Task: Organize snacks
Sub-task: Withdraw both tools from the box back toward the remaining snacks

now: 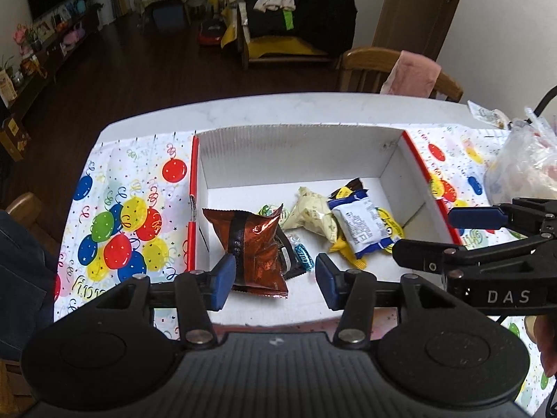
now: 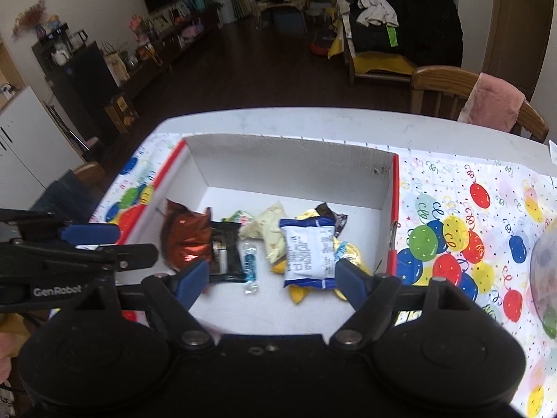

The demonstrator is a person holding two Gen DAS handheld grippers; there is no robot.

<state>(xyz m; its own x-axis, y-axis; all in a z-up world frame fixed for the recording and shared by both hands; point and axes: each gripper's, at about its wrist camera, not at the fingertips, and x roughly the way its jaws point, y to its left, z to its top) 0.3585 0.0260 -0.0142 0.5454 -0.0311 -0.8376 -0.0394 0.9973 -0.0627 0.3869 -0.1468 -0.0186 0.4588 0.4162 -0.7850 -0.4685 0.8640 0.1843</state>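
Looking down along my left gripper (image 1: pixel 273 278), I see its two blue pads spread apart with nothing pressed between them; the jaws are released. The left pad (image 1: pixel 222 280) stands just beside the lower edge of the copper-brown snack bag (image 1: pixel 250 244), but whether it touches the bag I cannot tell. My right gripper (image 2: pixel 273 280) is spread wider, also released and empty, and it hangs over the near part of the box (image 2: pixel 296 163).

All the snacks lie on the floor of this open white box with red edges, which stands on a balloon-pattern tablecloth (image 2: pixel 452 244) on a white table (image 2: pixel 313 122). The brown bag is at the left side, a little crumpled and shiny. A flat black packet (image 2: pixel 224 256) lies against it, partly under its right edge. Beside that is a small candy in clear wrap with a blue middle (image 2: pixel 250 264). A cream-coloured pouch (image 2: pixel 268 230) lies more to the back, with a small green and white wrapper (image 2: pixel 238 216) next to it. A white packet with blue ends (image 2: pixel 308 254) rests on top of yellow wrappers (image 2: pixel 348 257), printed side up. A dark brown wrapper (image 2: pixel 329 214) shows behind it.

A clear plastic bag (image 1: pixel 522 167) stands on the cloth, outside the box, at the right.
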